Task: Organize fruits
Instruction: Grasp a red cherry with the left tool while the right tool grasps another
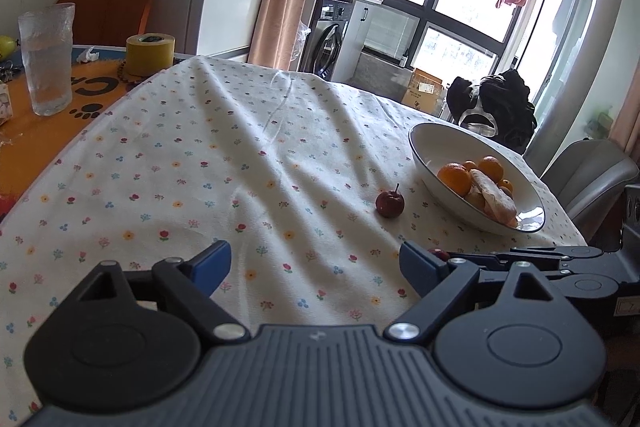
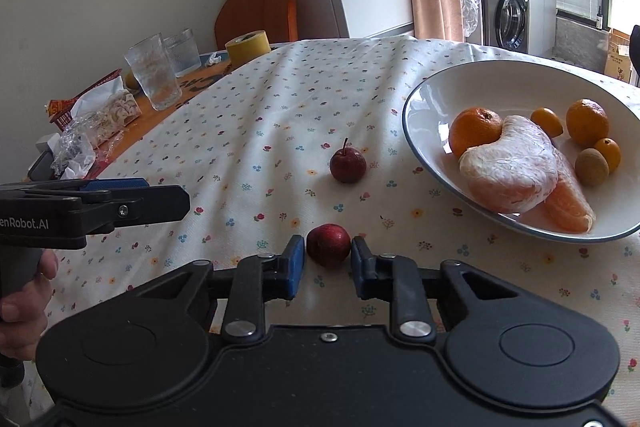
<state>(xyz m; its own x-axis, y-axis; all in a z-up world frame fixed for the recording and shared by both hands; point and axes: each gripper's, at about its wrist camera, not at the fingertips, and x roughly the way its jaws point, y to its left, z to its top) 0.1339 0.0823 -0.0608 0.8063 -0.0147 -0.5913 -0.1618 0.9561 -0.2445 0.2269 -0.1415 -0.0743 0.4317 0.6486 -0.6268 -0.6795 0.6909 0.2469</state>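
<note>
2 small red apples [image 2: 329, 245] on floral cloth, citrus in white bowl [image 2: 432, 99]

Small red apples: 2. Near apple [image 2: 329, 245] sits between the right gripper's blue pads; far apple [image 2: 348, 165] stands alone on the cloth, left of the bowl.
Bowls: 1, white bowl [image 2: 424, 99], right side of table.
Large oranges in bowl: 2, left orange [image 2: 474, 135], far orange [image 2: 587, 123].
Small kumquat-like oranges in bowl: 2, [image 2: 546, 121] and [image 2: 608, 154].
Brownish round fruit: 1, kiwi-like fruit [image 2: 592, 167].
Peeled pomelo pieces: 2, wrapped piece [image 2: 508, 167] lying over orange wedge [image 2: 568, 205].
Drinking glasses: 2, far left, [image 2: 154, 73] and [image 2: 182, 47].
Yellow tape rolls: 1, tape roll [image 2: 247, 47].
Grippers: 2.
</note>
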